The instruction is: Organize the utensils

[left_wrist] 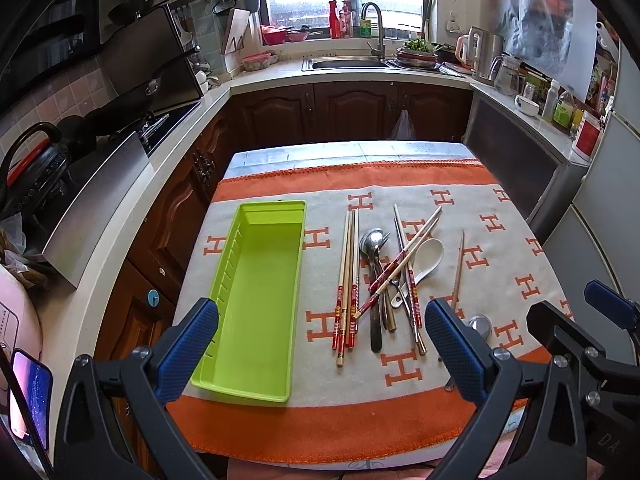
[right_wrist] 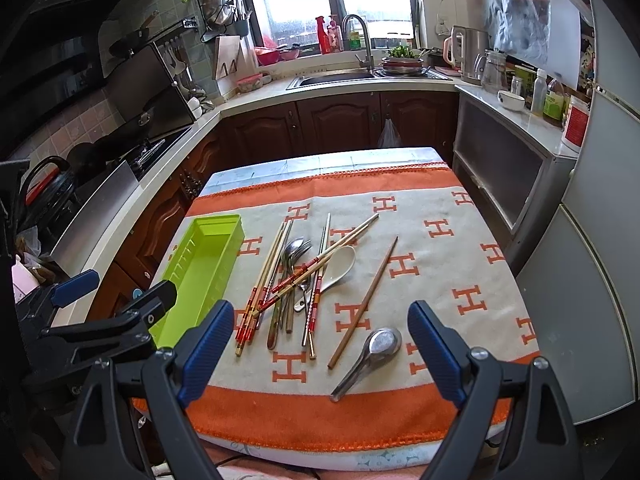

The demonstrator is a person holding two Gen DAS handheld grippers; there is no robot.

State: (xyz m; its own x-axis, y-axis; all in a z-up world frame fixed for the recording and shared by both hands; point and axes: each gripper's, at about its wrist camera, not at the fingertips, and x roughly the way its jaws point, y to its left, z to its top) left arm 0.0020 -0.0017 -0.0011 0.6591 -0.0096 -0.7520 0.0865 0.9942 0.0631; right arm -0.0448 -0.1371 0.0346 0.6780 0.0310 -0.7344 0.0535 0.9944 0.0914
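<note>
A: Nearest the lens, what are the tools doing?

B: The left gripper [left_wrist: 320, 344] sits at the bottom of its frame with fingers spread wide, holding nothing. The right gripper [right_wrist: 320, 344] is the same: blue pads far apart, nothing between them.

A: And just past them?

B: Lower centre of the right view, a steel spoon [right_wrist: 370, 356] lies alone on the patterned cloth [right_wrist: 460, 240], a single brown chopstick [right_wrist: 364, 300] just beside it.

A: The rest?

B: Mid-frame, a crossed pile of utensils [left_wrist: 384, 276]: red-banded chopsticks, metal spoons and a white ceramic spoon [left_wrist: 426, 258]. There may be a fork in there; I can't tell for sure. Left of the pile, apart from it, the green tray [left_wrist: 256, 296] lies empty.

A: Beyond?

B: A sink [right_wrist: 336, 77] under the window, top centre.
</note>
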